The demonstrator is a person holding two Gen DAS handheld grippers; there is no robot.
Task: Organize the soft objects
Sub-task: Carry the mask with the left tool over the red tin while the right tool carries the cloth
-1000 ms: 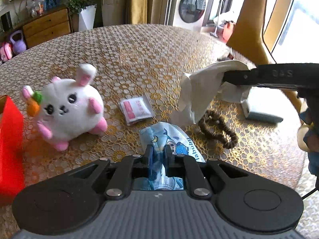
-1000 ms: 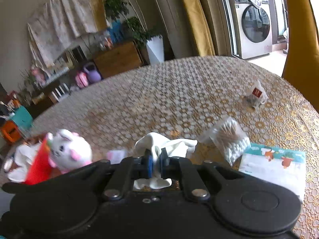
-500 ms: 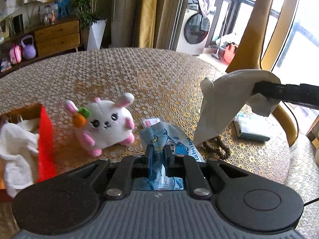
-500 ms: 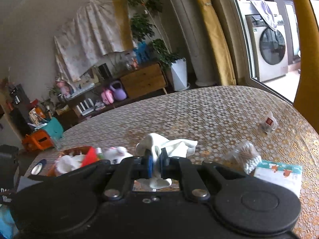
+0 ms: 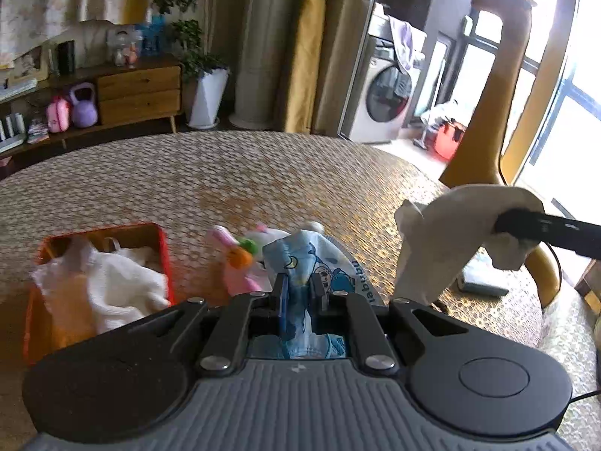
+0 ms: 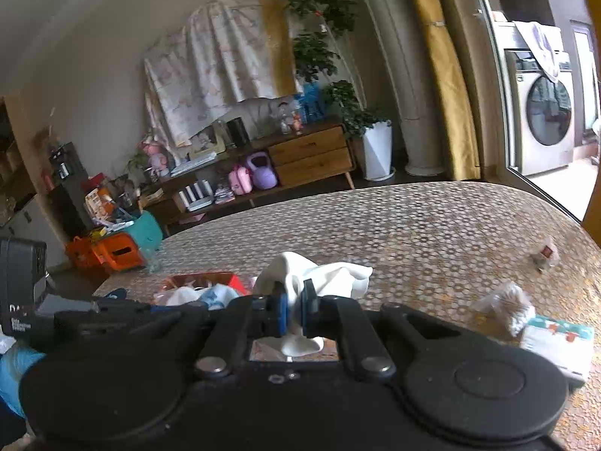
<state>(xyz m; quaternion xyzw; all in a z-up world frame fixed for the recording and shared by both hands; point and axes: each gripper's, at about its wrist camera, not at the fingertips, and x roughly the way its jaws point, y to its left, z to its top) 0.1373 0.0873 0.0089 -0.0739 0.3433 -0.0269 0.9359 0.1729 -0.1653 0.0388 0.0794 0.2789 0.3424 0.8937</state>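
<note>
My left gripper (image 5: 300, 287) is shut on a blue printed cloth (image 5: 313, 259) and holds it above the table. My right gripper (image 6: 295, 298) is shut on a white cloth (image 6: 319, 272); in the left wrist view that cloth (image 5: 450, 225) hangs in the air at the right. A red box (image 5: 165, 248) with white cloths (image 5: 112, 285) inside stands on the table at the left; it also shows in the right wrist view (image 6: 210, 280). A white and pink plush bunny (image 5: 240, 263) lies between the box and my left gripper, partly hidden by the blue cloth.
The round table (image 5: 225, 173) has a gold patterned cover. A tissue pack (image 6: 559, 342), a clear bag of cotton swabs (image 6: 507, 306) and a small sachet (image 6: 544, 255) lie at the right. A yellow chair (image 5: 488, 112) stands at the table's right edge.
Both grippers have risen and moved left with their cloths. The red box and the bunny have come closer to centre in the left wrist view; the box has entered the right wrist view.
</note>
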